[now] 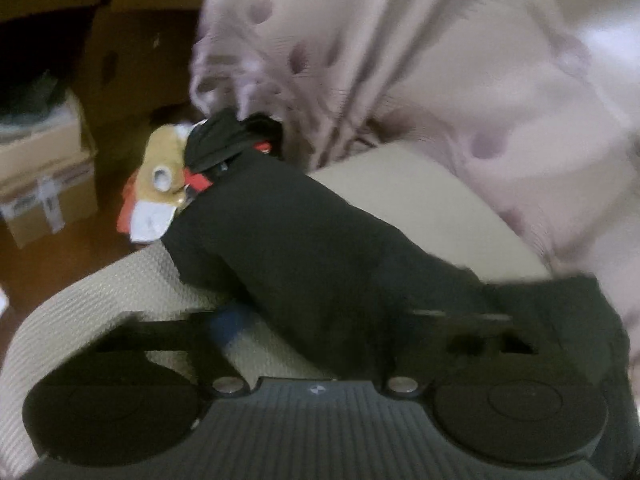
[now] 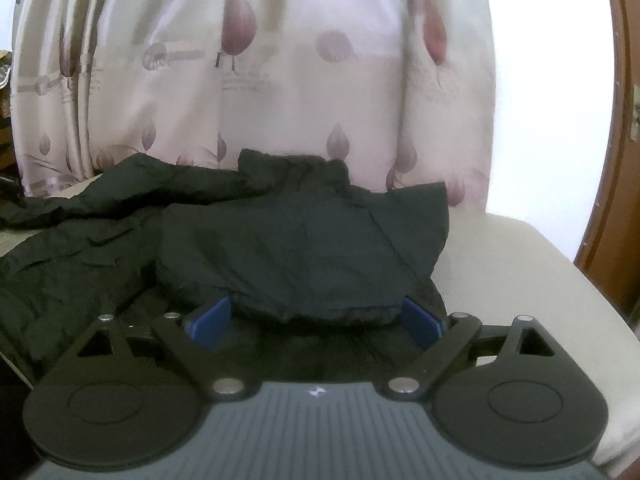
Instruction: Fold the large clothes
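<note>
A large black garment lies on a cream cushioned surface. In the right wrist view a folded part of it bulges between my right gripper's blue pads, which stand wide apart on either side; the right gripper is open. In the left wrist view the black garment stretches away in a long band from my left gripper toward the far edge of the cushion. The cloth covers the left fingers; one blue pad shows. The view is blurred.
A pale curtain with a purple bud print hangs right behind the cushion. In the left wrist view cardboard boxes stand on a brown floor, with a tan, white and red item at the garment's far end. A brown wooden frame is at right.
</note>
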{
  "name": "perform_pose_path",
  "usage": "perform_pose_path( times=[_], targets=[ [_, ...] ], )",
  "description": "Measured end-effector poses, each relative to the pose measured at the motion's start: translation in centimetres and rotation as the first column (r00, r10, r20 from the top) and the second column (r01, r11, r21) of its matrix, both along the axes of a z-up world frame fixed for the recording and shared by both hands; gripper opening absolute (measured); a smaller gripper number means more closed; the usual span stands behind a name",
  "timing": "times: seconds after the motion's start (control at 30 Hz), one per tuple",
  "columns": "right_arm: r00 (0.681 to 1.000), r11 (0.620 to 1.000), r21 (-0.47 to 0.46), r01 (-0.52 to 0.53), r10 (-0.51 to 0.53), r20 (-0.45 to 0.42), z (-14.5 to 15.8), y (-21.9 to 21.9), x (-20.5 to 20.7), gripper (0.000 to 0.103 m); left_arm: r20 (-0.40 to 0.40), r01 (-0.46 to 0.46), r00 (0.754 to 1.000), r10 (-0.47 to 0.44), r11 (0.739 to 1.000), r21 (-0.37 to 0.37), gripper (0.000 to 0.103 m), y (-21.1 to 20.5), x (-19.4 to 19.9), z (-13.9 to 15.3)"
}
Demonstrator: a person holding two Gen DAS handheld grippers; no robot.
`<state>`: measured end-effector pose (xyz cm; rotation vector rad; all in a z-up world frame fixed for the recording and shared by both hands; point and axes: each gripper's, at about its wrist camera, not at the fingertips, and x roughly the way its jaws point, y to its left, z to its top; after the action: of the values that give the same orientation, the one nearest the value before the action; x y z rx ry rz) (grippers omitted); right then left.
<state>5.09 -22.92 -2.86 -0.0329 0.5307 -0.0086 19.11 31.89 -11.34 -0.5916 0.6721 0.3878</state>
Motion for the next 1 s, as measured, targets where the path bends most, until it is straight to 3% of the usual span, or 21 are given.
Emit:
perform_pose_path(
  times=[0.03, 0.1, 0.17, 0.23, 0.3, 0.47, 0.53, 0.57, 0.63, 0.7, 0.83, 0.93, 1.0],
  targets=[
    [1.0, 1.0, 0.002, 0.001, -0.001, -0.004, 0.0, 0.0, 0.0, 0.093, -0.006, -0.021, 1.0, 0.021, 1.0, -0.017, 0.011, 0.7, 0.3, -0.1],
    [1.0, 1.0, 0.005, 0.004, -0.004, -0.003, 0.1, -0.1, 0.0, 0.093, 0.061, -0.103, 0.993, 0.106, 0.994, -0.048, 0.01, 1.3, -1.2, 0.4],
    [1.0, 1.0, 0.01, 0.007, -0.007, 0.002, 0.1, -0.2, -0.1, 0.093, 0.135, -0.186, 0.974, 0.18, 0.982, 0.033, 0.009, 0.6, -3.8, 2.2],
    [1.0, 1.0, 0.022, 0.009, -0.009, 0.001, 0.0, -0.4, -0.1, 0.093, 0.219, -0.231, 0.956, 0.194, 0.96, 0.159, 0.009, -1.2, -6.2, 4.5],
    [1.0, 0.999, 0.034, 0.006, -0.006, -0.003, -0.1, -0.6, -0.1, 0.093, 0.273, -0.26, 0.942, 0.196, 0.939, 0.223, 0.009, -2.6, -7.7, 6.0],
    [1.0, 0.997, 0.078, 0.004, -0.004, 0.0, -0.4, -1.2, -0.1, 0.093, 0.179, -0.2, 0.972, 0.153, 0.936, 0.289, 0.011, -4.8, -7.7, 5.8],
    [1.0, 0.997, 0.078, -0.003, 0.003, 0.01, -0.1, -1.2, -0.2, 0.093, 0.14, -0.183, 0.978, 0.152, 0.953, 0.241, 0.034, -5.1, -8.2, 4.9],
    [1.0, 0.998, 0.065, -0.02, 0.019, 0.021, 0.1, -1.0, -0.2, 0.093, 0.151, -0.186, 0.976, 0.154, 0.956, 0.228, 0.04, -5.4, -9.1, 4.8],
    [0.997, 0.997, 0.027, -0.07, 0.069, 0.04, 0.6, -0.3, 0.0, 0.093, 0.167, -0.204, 0.972, 0.165, 0.945, 0.255, 0.068, -6.4, -11.0, 4.7],
    [0.991, 0.992, -0.008, -0.125, 0.125, 0.047, 0.9, 0.8, 0.6, 0.093, 0.204, -0.209, 0.966, 0.156, 0.94, 0.269, 0.081, -7.9, -13.3, 4.8],
    [0.958, 0.951, -0.153, -0.269, 0.28, 0.056, 0.4, 4.9, 2.0, 0.098, 0.247, -0.147, 0.967, 0.069, 0.937, 0.316, 0.098, -11.2, -16.8, 5.9],
    [0.935, 0.886, -0.327, -0.329, 0.354, 0.019, -1.4, 8.4, 4.0, 0.098, 0.266, -0.064, 0.964, -0.024, 0.945, 0.32, 0.098, -13.7, -18.7, 6.7],
    [0.922, 0.85, -0.379, -0.367, 0.387, -0.027, -2.7, 9.8, 5.3, 0.097, 0.286, -0.03, 0.956, -0.069, 0.945, 0.327, 0.102, -15.3, -19.9, 7.2]
  ],
)
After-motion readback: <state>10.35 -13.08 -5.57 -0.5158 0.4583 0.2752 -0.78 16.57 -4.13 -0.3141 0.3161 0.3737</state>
